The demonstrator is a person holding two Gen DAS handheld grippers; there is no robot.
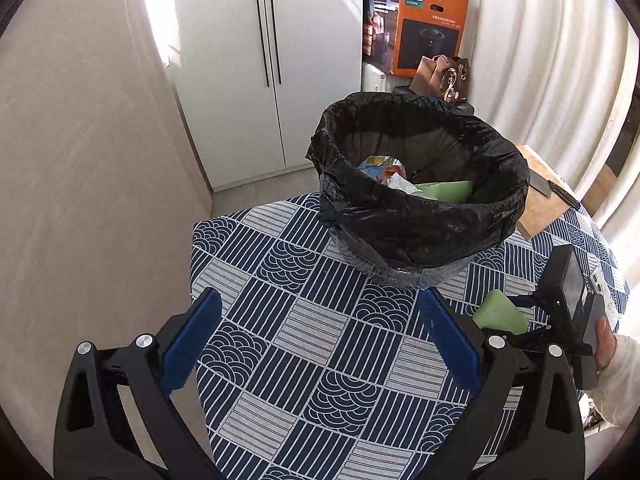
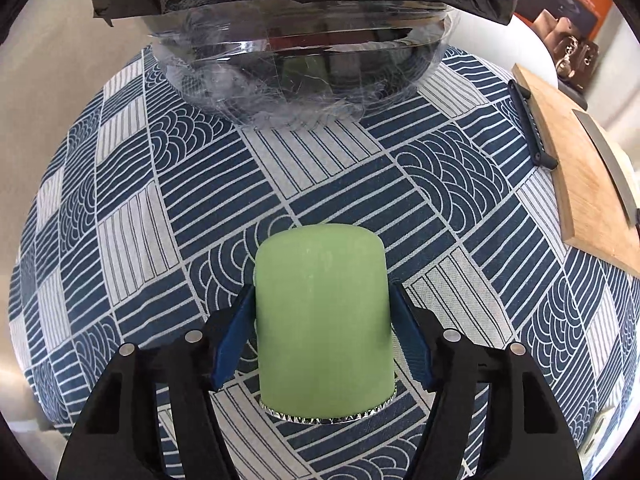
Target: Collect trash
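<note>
A pale green cup, lying on its side with a crimped silver foil rim toward the camera, sits between the blue pads of the right tongs; both pads press against its sides, so these tongs are closed on it. In the left wrist view the same green cup shows at the tips of the right tongs, held just in front of the trash bin and a little to its right. Whether the cup touches the cloth beneath cannot be told.

The trash bin stands on the desk, which is covered with a navy and white patterned cloth. A black bag lines the bin and folds over its rim. Inside the bin lie a green piece, some white crumpled paper and a colourful wrapper. From the right wrist view the bin shows a clear lower wall below the bag's edge.

The left tongs hang over the desk in front of the bin, spread wide, with nothing between the pads.

To the right of the bin lies a wooden cutting board with a knife on it. Behind the bin stand an orange Philips box, a brown handbag and a white cabinet.
</note>
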